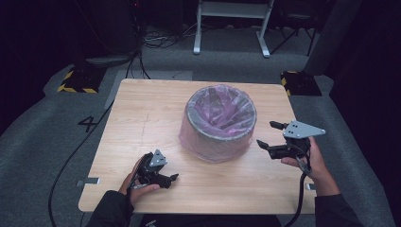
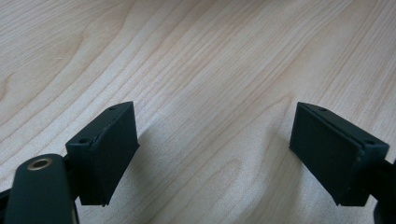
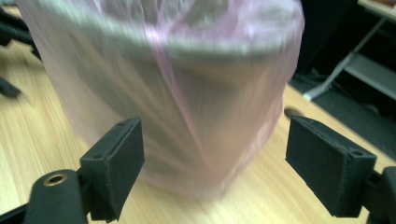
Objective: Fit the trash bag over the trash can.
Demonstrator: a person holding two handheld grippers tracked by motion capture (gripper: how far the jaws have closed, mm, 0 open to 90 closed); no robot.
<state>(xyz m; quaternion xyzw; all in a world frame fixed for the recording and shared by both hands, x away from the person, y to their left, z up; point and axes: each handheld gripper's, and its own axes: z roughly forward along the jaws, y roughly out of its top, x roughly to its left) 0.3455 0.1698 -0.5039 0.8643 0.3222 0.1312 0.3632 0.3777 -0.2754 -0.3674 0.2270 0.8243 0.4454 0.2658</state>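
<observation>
Round grey bin (image 1: pixel 218 124) w/ translucent pink bag liner (image 1: pixel 222 111) sits mid-table, slightly toward far edge of light wood table (image 1: pixel 137 113); liner folds over rim & hangs down outer wall nearly to tabletop, crumpled inside. Right gripper (image 1: pixel 270 135) held above table just right of bin, jaws spread wide, pointing at bin's side; nothing between them, apart from bag. Left gripper (image 1: pixel 171 178) low near front-left of table, well apart from bin, jaws spread over bare wood. Left hand (image 1: pixel 137 187) wraps its handle; right hand (image 1: pixel 312 158) grips from behind.
</observation>
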